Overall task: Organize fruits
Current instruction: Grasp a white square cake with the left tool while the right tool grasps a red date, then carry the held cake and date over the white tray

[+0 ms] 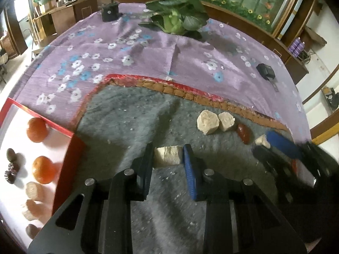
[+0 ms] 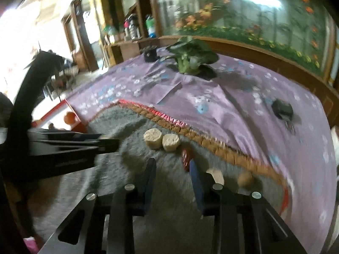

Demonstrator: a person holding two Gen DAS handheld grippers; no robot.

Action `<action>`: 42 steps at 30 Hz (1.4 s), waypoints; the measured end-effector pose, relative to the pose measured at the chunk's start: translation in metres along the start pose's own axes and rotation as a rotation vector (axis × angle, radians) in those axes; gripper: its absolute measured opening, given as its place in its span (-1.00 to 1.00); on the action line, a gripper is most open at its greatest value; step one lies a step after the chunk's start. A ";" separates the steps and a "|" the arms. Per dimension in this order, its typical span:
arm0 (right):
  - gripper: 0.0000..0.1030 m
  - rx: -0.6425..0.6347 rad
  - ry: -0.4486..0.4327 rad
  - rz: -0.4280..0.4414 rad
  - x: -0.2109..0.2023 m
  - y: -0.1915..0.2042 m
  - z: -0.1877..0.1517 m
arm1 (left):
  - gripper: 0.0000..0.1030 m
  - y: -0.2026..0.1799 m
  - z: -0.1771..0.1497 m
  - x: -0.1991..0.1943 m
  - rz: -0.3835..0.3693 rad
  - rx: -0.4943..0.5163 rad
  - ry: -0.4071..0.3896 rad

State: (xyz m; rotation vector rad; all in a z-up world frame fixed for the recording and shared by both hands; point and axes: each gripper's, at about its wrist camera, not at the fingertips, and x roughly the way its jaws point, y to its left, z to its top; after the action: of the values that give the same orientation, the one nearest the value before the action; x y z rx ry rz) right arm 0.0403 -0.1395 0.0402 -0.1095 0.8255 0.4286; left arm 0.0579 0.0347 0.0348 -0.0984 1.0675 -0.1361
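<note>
Pale, crumbly chunk (image 1: 167, 155) on the grey felt mat (image 1: 127, 114), being clamped by the left gripper (image 1: 168, 160); possibly crumbling if squeezed harder. Hovering empty-jawed, slightly apart: right gripper (image 2: 173, 175), risking knocking the red fruit (image 2: 186, 158).

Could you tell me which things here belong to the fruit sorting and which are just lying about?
Job:
- pale chunk between left gripper fingers
- two pale chunks
- red date
- oranges
- red-rimmed tray

Lying about:
- leafy plant
- black box
- key fob
</note>
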 end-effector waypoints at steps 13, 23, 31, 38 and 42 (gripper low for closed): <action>-0.70 -0.063 0.127 -0.031 0.036 -0.006 0.002 | -0.48 -0.001 -0.011 -0.017 0.042 0.042 -0.040; -0.70 0.030 -0.050 0.046 -0.026 0.047 -0.018 | -0.48 0.010 -0.030 -0.045 0.098 0.059 -0.100; -0.70 0.070 -0.096 0.123 -0.042 0.089 -0.022 | -0.48 0.039 -0.049 -0.075 0.155 0.052 -0.153; -0.70 0.014 -0.096 0.185 -0.042 0.135 -0.014 | -0.48 0.079 -0.064 -0.099 0.196 0.015 -0.186; -0.70 -0.026 -0.094 0.207 -0.039 0.159 -0.006 | -0.47 0.107 -0.068 -0.110 0.225 -0.028 -0.201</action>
State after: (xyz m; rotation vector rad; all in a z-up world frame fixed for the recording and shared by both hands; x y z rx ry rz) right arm -0.0522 -0.0097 0.0758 -0.0278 0.7418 0.6350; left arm -0.0474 0.1563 0.0814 -0.0166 0.8728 0.0906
